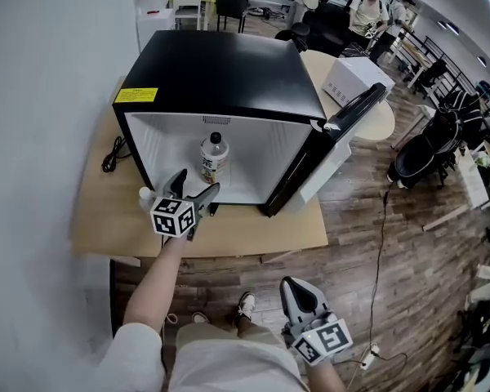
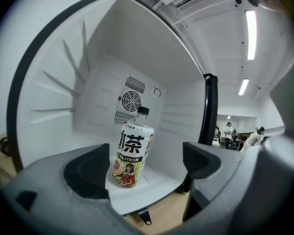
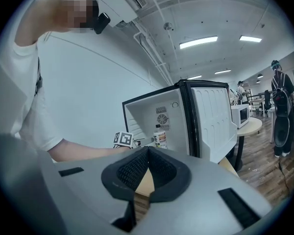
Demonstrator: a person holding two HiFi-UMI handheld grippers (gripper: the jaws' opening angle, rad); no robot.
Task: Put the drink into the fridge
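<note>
**Ahead of the left tool (image 2: 144,166), the drink (image 2: 132,155) stands in the fridge (image 1: 220,72)**

Just short of the fridge's front lip, I have the left tool hovering over the counter (image 1: 253,233), jaws spread wide and holding nothing. Straight ahead of it, a little left of the line between its jaws, the drink stands upright on the fridge floor. Its cap is up and its long axis is vertical. It is clear of both jaws: the head view puts it deeper in the compartment than the tool tips, with the fan grille (image 2: 131,101) on the back wall behind it. I judge the placing itself done, and the tool free to pull back toward me without touching anything.

To the right of the left tool, the door (image 1: 343,129) is swung wide open. As I read the task, my coming move turns on this relation. The door lies right of and beyond the left tool, which sits at counter height and is much the nearer of the two.

Farther right and well below, the right tool (image 3: 146,153) hangs by my leg, off the counter, jaws pressed together on nothing. I would take the door with the left, coming round its outer side, and watch that the swing does not jar the drink.
</note>
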